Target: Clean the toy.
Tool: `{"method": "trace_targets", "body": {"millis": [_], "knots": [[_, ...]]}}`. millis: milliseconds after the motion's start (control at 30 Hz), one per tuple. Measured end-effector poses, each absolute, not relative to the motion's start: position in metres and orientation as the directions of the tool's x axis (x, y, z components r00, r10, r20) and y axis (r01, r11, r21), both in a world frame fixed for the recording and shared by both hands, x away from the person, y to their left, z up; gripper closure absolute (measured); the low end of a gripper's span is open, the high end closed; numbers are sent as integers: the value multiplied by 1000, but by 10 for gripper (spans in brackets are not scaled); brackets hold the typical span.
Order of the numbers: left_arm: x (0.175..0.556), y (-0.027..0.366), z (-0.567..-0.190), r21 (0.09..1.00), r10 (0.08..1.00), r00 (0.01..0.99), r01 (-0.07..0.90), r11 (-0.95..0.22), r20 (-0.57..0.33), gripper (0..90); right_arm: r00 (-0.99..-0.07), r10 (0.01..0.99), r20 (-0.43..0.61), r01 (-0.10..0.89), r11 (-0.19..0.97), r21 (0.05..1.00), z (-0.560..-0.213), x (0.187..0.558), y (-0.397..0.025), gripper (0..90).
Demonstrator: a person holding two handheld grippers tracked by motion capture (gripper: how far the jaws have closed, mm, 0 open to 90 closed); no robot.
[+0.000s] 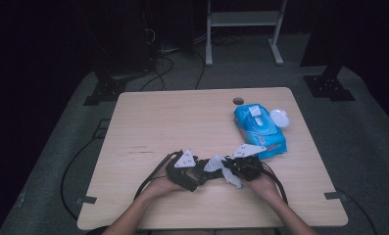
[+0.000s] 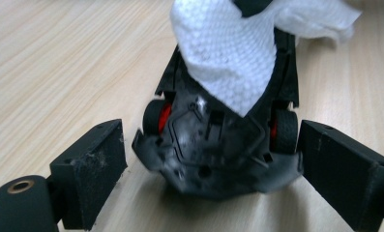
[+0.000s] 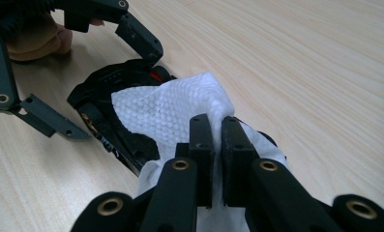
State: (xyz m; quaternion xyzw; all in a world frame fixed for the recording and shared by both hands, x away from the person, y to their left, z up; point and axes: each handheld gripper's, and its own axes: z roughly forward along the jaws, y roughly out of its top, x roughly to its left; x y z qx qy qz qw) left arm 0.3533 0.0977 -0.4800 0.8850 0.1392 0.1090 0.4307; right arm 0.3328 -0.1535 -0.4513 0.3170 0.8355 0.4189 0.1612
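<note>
Pinching the wipe (image 3: pixel 180 113), right gripper (image 3: pixel 217 126) drapes the toy car (image 2: pixel 218 145).

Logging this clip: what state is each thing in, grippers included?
Toy car: between the open left jaws, wipe draped over it.
Wipe: crumpled, pinched by the right gripper.
Left gripper: open.
Right gripper: shut on the wipe.
Wipes pack: lying flat on the table.

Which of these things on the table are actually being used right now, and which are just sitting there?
In use:
- black toy car, between the open left claw's jaws
- white wet wipe, pinched in the right claw and laid over the car

Just lying about:
- blue wet-wipe pack
- small white round lid beside the pack
</note>
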Motion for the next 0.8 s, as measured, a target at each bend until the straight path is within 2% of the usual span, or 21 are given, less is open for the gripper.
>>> {"method": "trace_targets", "body": {"millis": [100, 267, 467, 533, 633, 733, 767, 800], "knots": [[352, 96, -480, 791, 322, 944, 144, -594, 70, 198, -753, 658, -18, 385, 463, 798, -451, 335, -152, 845], [347, 94, -479, 767, 328, 938, 124, -630, 117, 233, -753, 657, -34, 370, 467, 803, -447, 335, -152, 784], [347, 93, -479, 766, 331, 936, 126, -630, 119, 233, -777, 627, -56, 340, 492, 801, -448, 330, -136, 774], [347, 93, -479, 765, 329, 937, 124, -632, 120, 231, -783, 617, -76, 324, 510, 797, -450, 329, -130, 815], [348, 93, -481, 755, 340, 935, 149, -639, 103, 179, -784, 608, -124, 293, 539, 790, -450, 328, -129, 830], [350, 94, -482, 750, 341, 935, 160, -641, 92, 178, -783, 616, -87, 319, 517, 794, -451, 330, -133, 830], [349, 94, -481, 752, 332, 939, 153, -641, 92, 228, -781, 620, -74, 328, 508, 796, -451, 331, -135, 830], [349, 93, -481, 751, 334, 938, 153, -642, 94, 234, -782, 620, -64, 334, 503, 797, -451, 332, -135, 830]]}}
